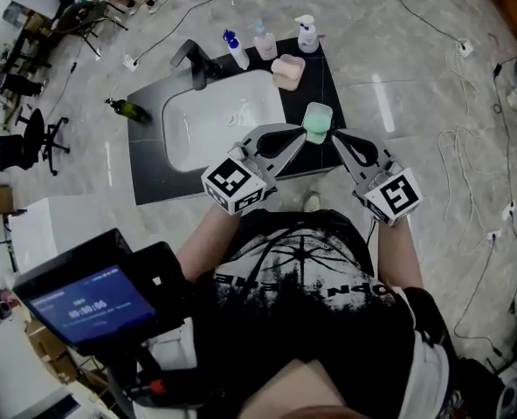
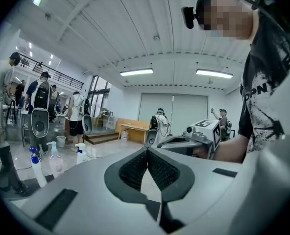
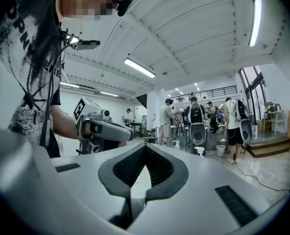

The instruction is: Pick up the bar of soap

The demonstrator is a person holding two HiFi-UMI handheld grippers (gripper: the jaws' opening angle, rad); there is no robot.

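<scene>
In the head view a pale pink bar of soap (image 1: 287, 71) lies in a dish at the back of the black counter (image 1: 149, 177), right of the white sink (image 1: 224, 120). A mint-green soap dish (image 1: 317, 122) sits nearer, at the sink's right edge. My left gripper (image 1: 304, 134) is shut and empty, its tip just left of the green dish. My right gripper (image 1: 337, 136) is shut and empty too, just right of that dish. Both point level at each other. In the left gripper view the left gripper (image 2: 146, 151) has its pads together; the right gripper (image 3: 145, 146) shows the same.
A black faucet (image 1: 193, 59) stands behind the sink. A blue-capped pump bottle (image 1: 235, 49), a pink bottle (image 1: 265, 42) and a white spray bottle (image 1: 307, 35) line the counter's back edge. A dark bottle (image 1: 127, 109) and cables (image 1: 468, 155) lie on the floor. People stand in the hall.
</scene>
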